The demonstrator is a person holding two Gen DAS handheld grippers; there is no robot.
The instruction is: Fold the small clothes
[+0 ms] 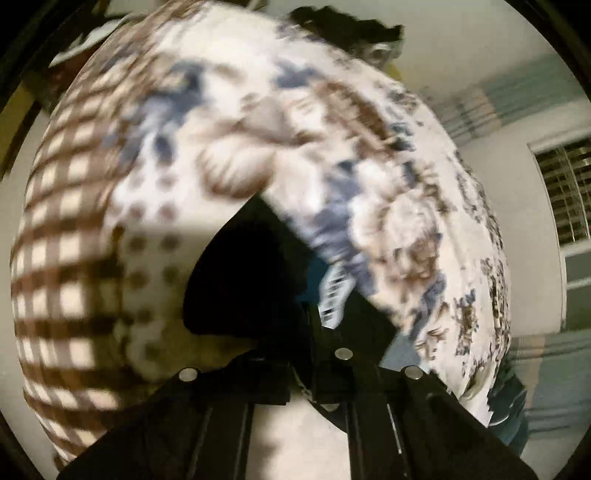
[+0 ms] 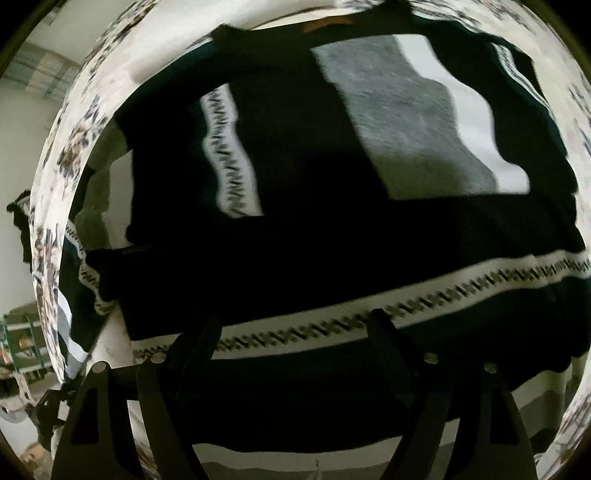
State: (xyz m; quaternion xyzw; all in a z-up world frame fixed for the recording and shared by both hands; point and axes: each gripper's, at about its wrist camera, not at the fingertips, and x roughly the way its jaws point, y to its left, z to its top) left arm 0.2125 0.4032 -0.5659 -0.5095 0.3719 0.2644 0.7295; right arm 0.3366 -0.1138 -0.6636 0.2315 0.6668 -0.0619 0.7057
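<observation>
A dark garment [image 2: 332, 236] with white patterned bands and a grey and white panel lies spread on a white patterned bedcover [image 2: 51, 177], filling the right wrist view. My right gripper [image 2: 291, 328] is open just above its near hem, fingers [image 2: 199, 339] apart on either side of a white band. In the left wrist view my left gripper [image 1: 328, 310] is shut on the dark garment's edge [image 1: 243, 280], with a white patterned band [image 1: 334, 295] of it between the jaws, lifted over the bedcover [image 1: 184, 129]. The view is blurred.
The bedcover has brown checks [image 1: 66, 258] at the left and blue-brown flowers at the right. More dark clothing [image 1: 343, 26] lies at its far edge. A window with blinds [image 1: 565, 184] is at the right. A green rack [image 2: 26, 347] stands left of the bed.
</observation>
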